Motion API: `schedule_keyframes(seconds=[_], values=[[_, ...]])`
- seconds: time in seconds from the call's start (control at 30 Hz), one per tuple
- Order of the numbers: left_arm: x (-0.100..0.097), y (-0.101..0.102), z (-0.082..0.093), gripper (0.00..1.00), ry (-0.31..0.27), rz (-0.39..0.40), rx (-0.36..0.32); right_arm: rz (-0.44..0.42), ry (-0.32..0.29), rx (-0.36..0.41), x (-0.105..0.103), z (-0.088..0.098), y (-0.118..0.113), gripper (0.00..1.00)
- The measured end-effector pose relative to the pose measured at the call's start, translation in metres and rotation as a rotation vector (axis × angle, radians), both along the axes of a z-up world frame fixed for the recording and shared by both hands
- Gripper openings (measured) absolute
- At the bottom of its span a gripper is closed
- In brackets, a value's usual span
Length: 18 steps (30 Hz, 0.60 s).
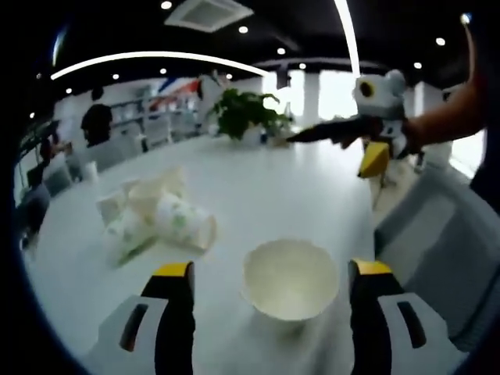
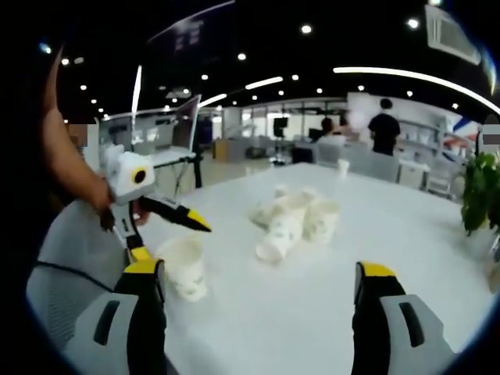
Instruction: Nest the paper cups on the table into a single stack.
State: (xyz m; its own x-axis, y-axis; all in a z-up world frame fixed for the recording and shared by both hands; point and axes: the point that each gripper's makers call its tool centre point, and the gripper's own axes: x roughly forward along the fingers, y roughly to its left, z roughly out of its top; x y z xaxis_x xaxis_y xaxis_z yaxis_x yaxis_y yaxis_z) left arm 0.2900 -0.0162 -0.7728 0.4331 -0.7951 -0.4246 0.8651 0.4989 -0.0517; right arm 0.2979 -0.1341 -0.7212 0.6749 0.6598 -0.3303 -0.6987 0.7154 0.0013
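One white paper cup (image 1: pixel 291 280) stands upright on the white table (image 1: pixel 312 180), its mouth showing between the jaws of my open left gripper (image 1: pixel 272 269), which hovers over it. In the right gripper view that cup (image 2: pixel 183 269) sits below my left gripper (image 2: pixel 168 237). A pile of several green-printed paper cups (image 1: pixel 156 215) lies on its side to the left of it, the same pile (image 2: pixel 293 215) at mid-table. My right gripper (image 2: pixel 260 269) is open and empty, held above the table's far side (image 1: pixel 336 147).
A potted plant (image 1: pixel 246 109) stands at the table's far end, also at the right edge (image 2: pixel 480 191). Another small cup (image 1: pixel 90 170) sits near the far left edge. Grey chairs (image 1: pixel 437 234) line the table's side. People stand by shelves in the background.
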Motion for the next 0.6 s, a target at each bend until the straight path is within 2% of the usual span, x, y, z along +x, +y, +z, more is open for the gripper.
schedule_keyframes(seconds=[0.1, 0.2, 0.43, 0.6], values=[[0.010, 0.011, 0.013, 0.89, -0.015, 0.042, -0.023, -0.005, -0.013, 0.003, 0.003, 0.005, -0.001, 1.00], [0.021, 0.027, 0.023, 0.97, -0.002, 0.093, -0.057, 0.002, -0.015, -0.007, 0.007, 0.006, -0.001, 1.00], [0.039, 0.079, 0.036, 0.98, -0.006, 0.195, -0.031, 0.005, -0.012, -0.008, 0.020, 0.013, 0.000, 1.00], [0.047, 0.109, 0.042, 0.98, -0.014, 0.245, -0.026, 0.005, -0.015, -0.011, 0.029, 0.013, -0.002, 1.00]])
